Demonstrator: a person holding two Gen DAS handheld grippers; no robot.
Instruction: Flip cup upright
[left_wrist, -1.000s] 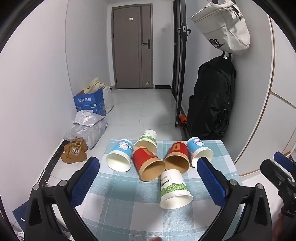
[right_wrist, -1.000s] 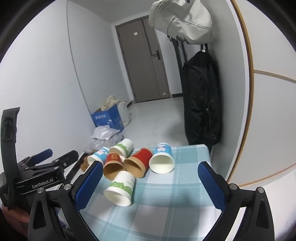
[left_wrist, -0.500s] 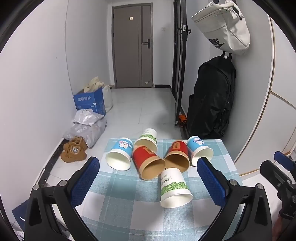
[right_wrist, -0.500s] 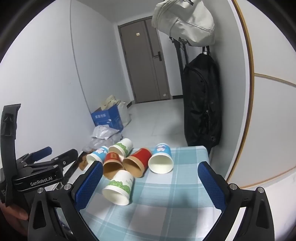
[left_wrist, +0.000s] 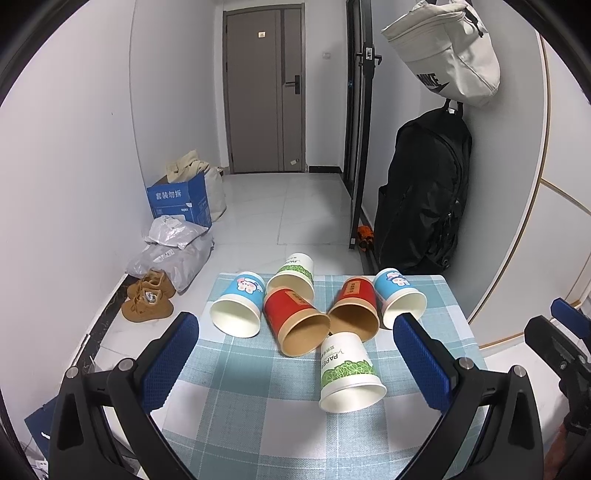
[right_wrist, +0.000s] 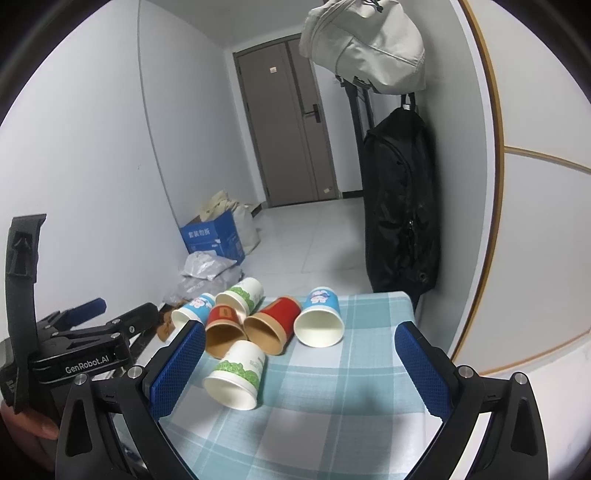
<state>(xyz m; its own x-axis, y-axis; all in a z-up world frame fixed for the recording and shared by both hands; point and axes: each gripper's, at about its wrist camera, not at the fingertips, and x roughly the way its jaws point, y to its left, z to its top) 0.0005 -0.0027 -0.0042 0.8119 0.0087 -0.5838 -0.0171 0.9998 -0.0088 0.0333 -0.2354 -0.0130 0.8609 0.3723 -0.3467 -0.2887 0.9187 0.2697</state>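
Hardly anything has moved since a second ago: both views hold almost the same framing, with the right wrist view drifted only slightly, and all six cups lie where they lay. Each left tool (left_wrist: 295, 354) and right tool (right_wrist: 300, 363) has its two black, ribbed arms spread wide, the flat blue pads with their fine dimpled texture gripping nothing. On the desk (left_wrist: 236, 417), under a soft cloth of pale teal and white checks, six tapered paper cups rest on their sides. Nearest lies a white cup with a green leaf band (left_wrist: 349, 373), its round open mouth facing the cameras and its narrow base touching the group behind. Behind it a red cup (left_wrist: 295, 321) and a second red cup (left_wrist: 354, 306) show plain brown card interiors. A blue cartoon cup (left_wrist: 238, 304) lies at the left end of the row, another blue cartoon cup (left_wrist: 399, 297) at the right end, both white inside. A further green-banded white cup (left_wrist: 293, 273) sits at the back by the far edge. On the tiled floor beyond stand a blue cardboard box (left_wrist: 181, 201), crumpled grey plastic bags (left_wrist: 173, 251) and tan suede boots (left_wrist: 147, 301); a black backpack (left_wrist: 424, 199) hangs by the wall beneath a pale canvas bag (left_wrist: 447, 51).
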